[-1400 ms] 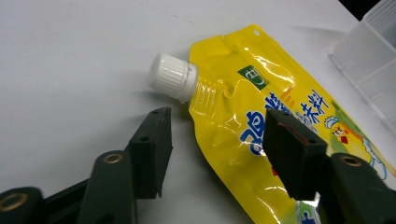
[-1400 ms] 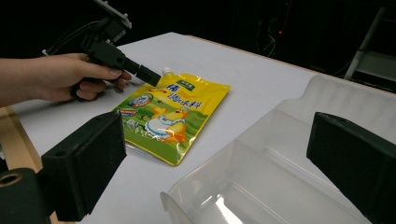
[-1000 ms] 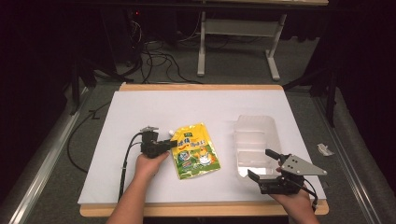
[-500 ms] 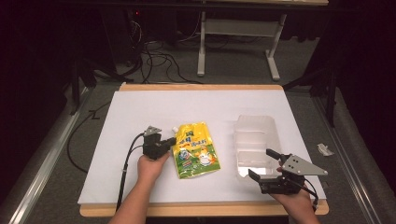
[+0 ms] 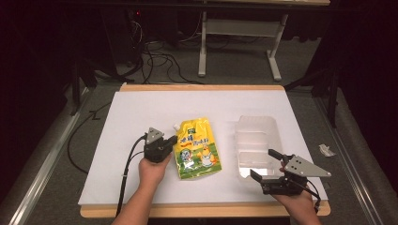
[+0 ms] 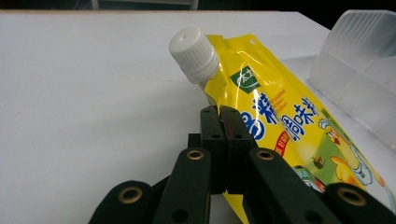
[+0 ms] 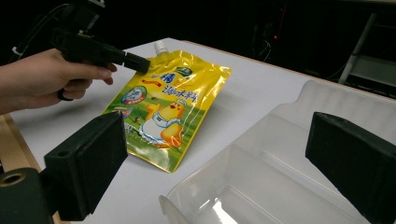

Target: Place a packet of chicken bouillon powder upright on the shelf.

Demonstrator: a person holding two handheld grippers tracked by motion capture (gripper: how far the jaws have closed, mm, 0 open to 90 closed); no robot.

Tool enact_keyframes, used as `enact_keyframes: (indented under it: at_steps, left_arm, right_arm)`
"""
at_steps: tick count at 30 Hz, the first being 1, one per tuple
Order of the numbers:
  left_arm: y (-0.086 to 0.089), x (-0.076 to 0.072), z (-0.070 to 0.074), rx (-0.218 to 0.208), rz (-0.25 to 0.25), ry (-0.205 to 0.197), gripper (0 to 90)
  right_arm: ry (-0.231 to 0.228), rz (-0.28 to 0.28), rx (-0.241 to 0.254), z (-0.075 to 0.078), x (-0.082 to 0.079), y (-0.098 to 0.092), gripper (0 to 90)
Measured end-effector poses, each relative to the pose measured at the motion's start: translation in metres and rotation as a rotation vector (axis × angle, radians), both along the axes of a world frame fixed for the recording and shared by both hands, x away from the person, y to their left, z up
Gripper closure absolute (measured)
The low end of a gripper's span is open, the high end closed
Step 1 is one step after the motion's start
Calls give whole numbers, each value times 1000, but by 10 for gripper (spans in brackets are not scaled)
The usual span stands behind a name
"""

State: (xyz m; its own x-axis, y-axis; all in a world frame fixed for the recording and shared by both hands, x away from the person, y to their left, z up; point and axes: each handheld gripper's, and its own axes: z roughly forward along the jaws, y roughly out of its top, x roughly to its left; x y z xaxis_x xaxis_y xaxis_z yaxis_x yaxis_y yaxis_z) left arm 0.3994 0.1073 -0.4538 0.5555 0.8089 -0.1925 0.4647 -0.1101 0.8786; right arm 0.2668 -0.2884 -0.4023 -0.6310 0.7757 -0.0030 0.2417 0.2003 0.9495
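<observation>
Nearest the person, at about five o'clock on the white counter [image 5: 141, 108], the right claw [image 5: 266, 165] hovers with its jaws spread wide and nothing between them, framing the near end of the clear plastic tray [image 5: 257, 140] in the right gripper view. Over at seven o'clock, the left claw [image 5: 174, 139] has just pinched shut on the left edge of the yellow spout pouch [image 5: 197, 149]; in the left gripper view the two black jaws stand pressed together with the foil edge caught between them. The pouch lies near the middle of the counter, its left edge lifted, with the tray just to its three o'clock side, apart from it. Label check: blue and white Chinese characters run down the front over a cartoon duck, with a small green logo patch near the top, but the writing is too small to read with confidence. The white screw cap [image 6: 194, 53] sits at the far corner, around eleven o'clock on the pouch. The pouch's bottom edge is cut off behind the left claw's jaws in its own view.
</observation>
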Motion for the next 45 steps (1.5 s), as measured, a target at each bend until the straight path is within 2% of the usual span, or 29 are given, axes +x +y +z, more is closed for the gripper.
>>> enact_keyframes:
  at_steps: [3,4,5,10,13,18,23,31,35,37,40,45]
  left_arm:
    - [-1,-8,6,8,1,-41,899]
    - [-2,-14,10,13,-1,-72,899]
    - [-2,-14,10,13,-1,-72,899]
    - [-2,-32,22,21,-25,-146,900]
    - [-3,-40,26,29,-31,-176,900]
    - [-6,-53,32,46,-39,-228,900]
    - [-9,-66,38,55,-52,-278,900]
    - [-8,-90,44,76,-89,-319,900]
    - [-5,-100,43,82,-96,-320,900]
    - [-4,-105,42,71,-97,-323,900]
    - [-6,-106,42,70,-99,-334,900]
    - [-6,-109,42,45,-113,-330,900]
  right_arm:
    - [-5,-4,5,3,-1,-1,53]
    - [-8,-2,5,3,-1,-1,44]
    - [-8,-2,5,3,-1,-1,44]
    - [-9,-9,-6,5,-2,-1,12]
    - [6,-1,-6,5,-1,-1,0]
    - [-4,9,-27,7,-2,2,1]
    - [-1,13,-22,6,-3,4,1]
    - [1,11,-1,7,-4,4,1]
    - [1,15,-1,6,-4,5,1]
    - [11,10,-5,6,-4,7,2]
    - [11,19,-5,5,-4,8,2]
    - [23,25,-7,4,-4,10,10]
